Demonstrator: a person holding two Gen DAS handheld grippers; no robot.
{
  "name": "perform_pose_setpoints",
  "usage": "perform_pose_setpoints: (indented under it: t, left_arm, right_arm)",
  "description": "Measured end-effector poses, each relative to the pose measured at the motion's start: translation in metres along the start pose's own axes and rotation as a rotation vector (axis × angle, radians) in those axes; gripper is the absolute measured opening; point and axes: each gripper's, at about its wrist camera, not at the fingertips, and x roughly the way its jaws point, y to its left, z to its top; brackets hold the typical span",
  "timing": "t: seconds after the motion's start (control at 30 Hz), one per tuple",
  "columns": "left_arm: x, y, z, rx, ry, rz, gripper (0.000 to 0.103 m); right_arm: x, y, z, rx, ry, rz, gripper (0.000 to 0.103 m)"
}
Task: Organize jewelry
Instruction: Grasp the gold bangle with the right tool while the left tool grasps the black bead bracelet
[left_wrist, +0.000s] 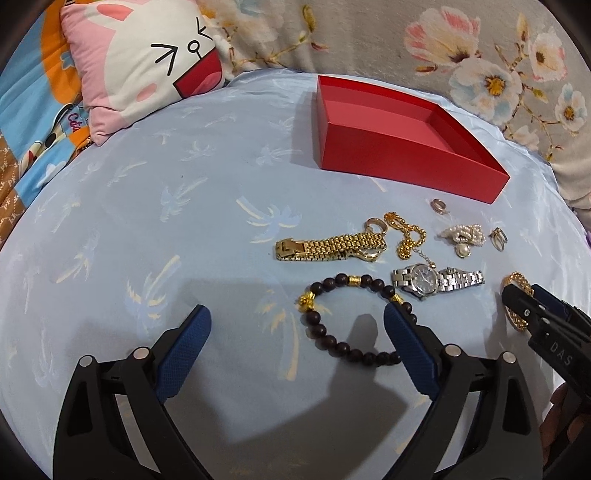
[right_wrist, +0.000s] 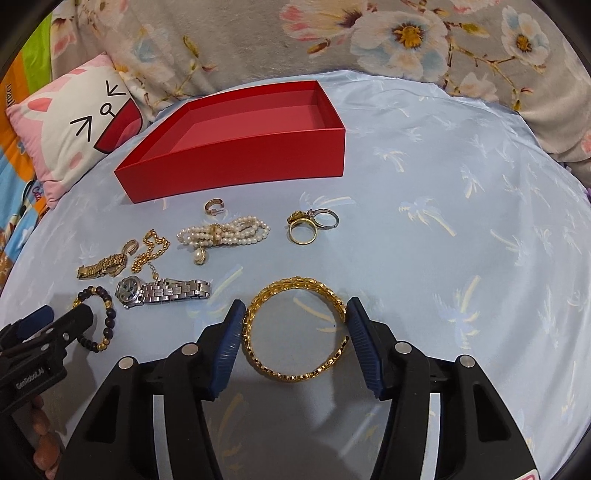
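An empty red box (left_wrist: 399, 155) (right_wrist: 236, 162) stands at the back of a light blue sheet. Jewelry lies in front of it: a gold watch band (left_wrist: 328, 245), a gold chain (left_wrist: 404, 232), a pearl bracelet (right_wrist: 221, 232), a silver watch (left_wrist: 436, 280) (right_wrist: 162, 290), rings (right_wrist: 312, 223) and a dark bead bracelet (left_wrist: 351, 321) (right_wrist: 96, 317). My left gripper (left_wrist: 297, 325) is open over the bead bracelet, its right finger on the beads. My right gripper (right_wrist: 295, 321) is shut on a gold bangle (right_wrist: 295, 332), both pads touching its sides; it also shows in the left wrist view (left_wrist: 519, 291).
A pink and white rabbit cushion (left_wrist: 140, 62) (right_wrist: 77, 125) lies at the back left. A grey floral blanket (left_wrist: 461, 55) (right_wrist: 369, 40) borders the sheet behind and to the right. The sheet (right_wrist: 461, 221) to the right of the jewelry is bare.
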Motion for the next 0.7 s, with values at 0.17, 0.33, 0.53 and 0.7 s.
perform_pose_setpoints:
  t: [0.17, 0.33, 0.53, 0.7]
  left_arm:
    - [0.003, -0.011, 0.002, 0.049, -0.01, 0.019, 0.072]
    - [0.002, -0.018, 0.002, 0.093, -0.019, -0.004, 0.051]
    - [-0.001, -0.02, 0.002, 0.113, -0.022, -0.074, 0.01]
    - [-0.008, -0.024, -0.003, 0.116, -0.018, -0.109, 0.008]
  right_arm:
    - [-0.001, 0.0, -0.001, 0.006, 0.0, 0.003, 0.055]
    - [-0.001, -0.001, 0.001, 0.012, 0.002, 0.004, 0.056]
    - [-0.003, -0.002, -0.001, 0.015, 0.006, 0.013, 0.056]
    - [-0.009, -0.003, -0.003, 0.02, 0.008, 0.026, 0.055]
